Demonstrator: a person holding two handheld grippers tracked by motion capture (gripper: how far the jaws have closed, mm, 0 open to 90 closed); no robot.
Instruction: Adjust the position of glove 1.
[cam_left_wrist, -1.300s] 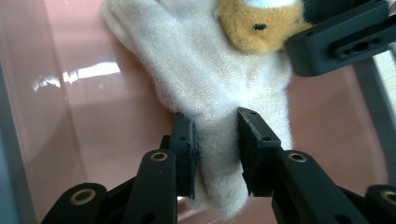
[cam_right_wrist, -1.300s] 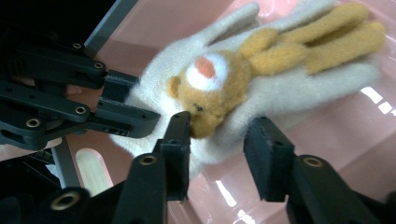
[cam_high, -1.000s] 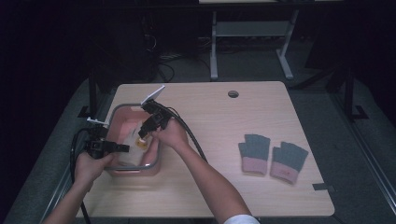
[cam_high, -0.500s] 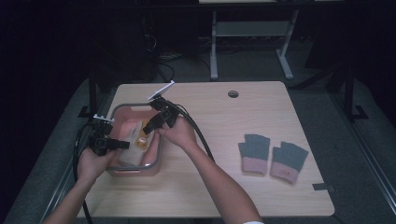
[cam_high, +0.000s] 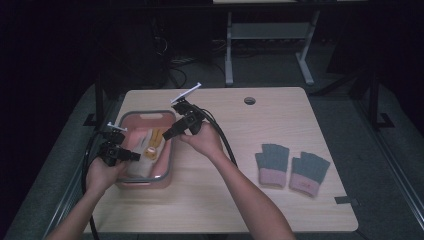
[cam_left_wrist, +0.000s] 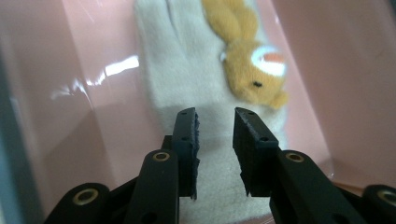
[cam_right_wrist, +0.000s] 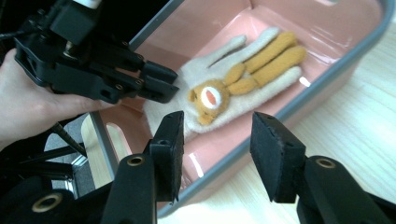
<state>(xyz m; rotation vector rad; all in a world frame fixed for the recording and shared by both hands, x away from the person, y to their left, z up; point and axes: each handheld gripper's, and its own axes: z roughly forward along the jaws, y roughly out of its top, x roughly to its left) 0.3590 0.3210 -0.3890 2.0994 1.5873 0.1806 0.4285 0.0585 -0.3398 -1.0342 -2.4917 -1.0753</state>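
So the cream glove (cam_right_wrist: 233, 93) with the orange plush animal (cam_left_wrist: 254, 70) stitched on it lies flat on the floor of the pink bin (cam_high: 162, 172). Its long axis runs along the bin's length, with the fingers pointing to the far end and the cuff at the near end. There's not much room around it: the bin's side walls stand close on both sides, and the grey rim sits above them.

The left gripper (cam_left_wrist: 215, 140) is down inside the bin at the cuff end, jaws drawn in narrow with the cuff fabric right between the pads; I can't tell if they actually pinch it. The right gripper (cam_right_wrist: 217, 149) hangs above the bin's right rim, jaws about half open with nothing in them and clear of the glove. Outside the bin there's lots of bare table (cam_high: 280, 200), with a pair of grey gloves (cam_high: 292, 165) well off to the right.
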